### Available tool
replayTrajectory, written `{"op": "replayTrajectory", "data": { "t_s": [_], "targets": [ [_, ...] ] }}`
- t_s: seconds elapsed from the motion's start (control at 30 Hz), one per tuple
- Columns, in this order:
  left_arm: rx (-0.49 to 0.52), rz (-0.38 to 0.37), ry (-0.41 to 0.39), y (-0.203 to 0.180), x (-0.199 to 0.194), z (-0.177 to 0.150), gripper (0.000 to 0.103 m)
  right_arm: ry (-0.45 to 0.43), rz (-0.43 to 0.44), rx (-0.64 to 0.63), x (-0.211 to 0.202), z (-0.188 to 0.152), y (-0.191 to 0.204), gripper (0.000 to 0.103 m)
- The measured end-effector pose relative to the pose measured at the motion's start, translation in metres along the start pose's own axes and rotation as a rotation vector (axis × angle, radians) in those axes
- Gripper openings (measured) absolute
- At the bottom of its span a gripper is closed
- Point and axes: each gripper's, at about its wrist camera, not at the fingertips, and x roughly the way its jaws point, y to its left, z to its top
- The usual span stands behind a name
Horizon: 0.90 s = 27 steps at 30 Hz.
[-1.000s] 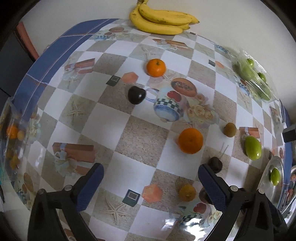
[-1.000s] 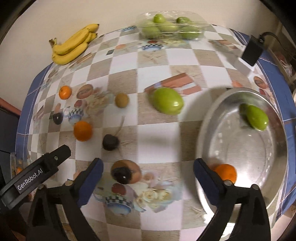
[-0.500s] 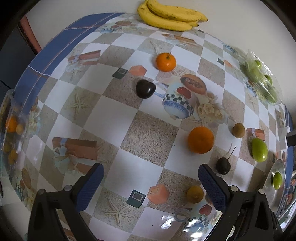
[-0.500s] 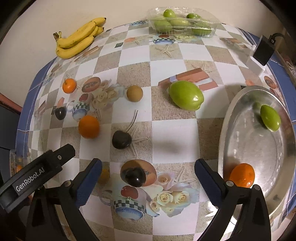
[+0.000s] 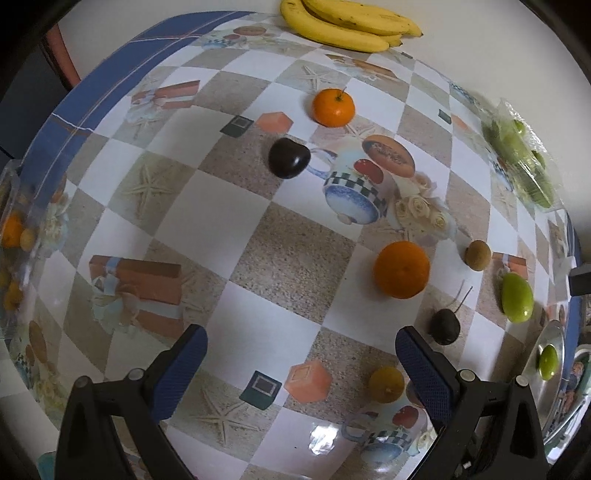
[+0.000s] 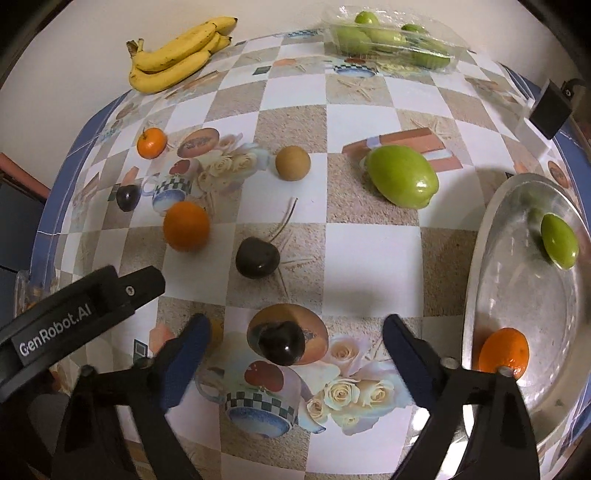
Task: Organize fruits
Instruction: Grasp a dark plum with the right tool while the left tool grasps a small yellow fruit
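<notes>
A: Right wrist view: the right gripper (image 6: 291, 347) is closing, jaws not yet touching, with a dark cherry (image 6: 281, 342) between them on the cloth. A second ago the jaws stood wider and that cherry lay further ahead; the gripper has since come down over it.

B: So that cherry is the next pick?

A: I judge so. The tray (image 6: 476, 280) sits just right of the right jaw, already holding an orange (image 6: 503, 350) and a small green fruit (image 6: 559, 240). Since a second ago the tray has slid toward the view's right edge, which fits a shift left onto the cherry.

B: Room around the jaws?

A: Tight on the left: the left gripper's body (image 6: 79, 314) lies close beside the left jaw. Ahead, a stemmed cherry (image 6: 257, 257) is near, then a big orange (image 6: 186, 227), a brown fruit (image 6: 292, 163) and a large green fruit (image 6: 403, 176). The tray rim is the edge to mind when carrying right.

B: And the left gripper (image 5: 299, 365)?

A: Wide open, nothing between its jaws, bare cloth ahead; it has barely shifted. Bananas (image 5: 347, 26) lie far ahead at the table's back edge.
</notes>
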Motion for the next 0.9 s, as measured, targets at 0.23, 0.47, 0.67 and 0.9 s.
{"op": "replayTrajectory", "data": {
  "t_s": [0.23,0.47,0.67,0.9],
  "targets": [
    [-0.006,-0.081,0.041,-0.007,0.005,-0.003,0.09,0.026,0.013,-0.003,0.004,-0.001,0.0,0.049],
    [0.002,-0.16,0.092,-0.022,0.013,-0.009,0.077,0.046,0.027,-0.012,0.006,-0.003,0.002,0.038],
    [0.009,-0.179,0.105,-0.029,0.015,-0.012,0.071,0.052,0.036,-0.011,0.007,-0.003,0.001,0.028],
    [-0.002,-0.202,0.112,-0.027,0.015,-0.014,0.06,0.049,0.053,-0.005,0.001,-0.003,0.0,0.028]
  ]
}}
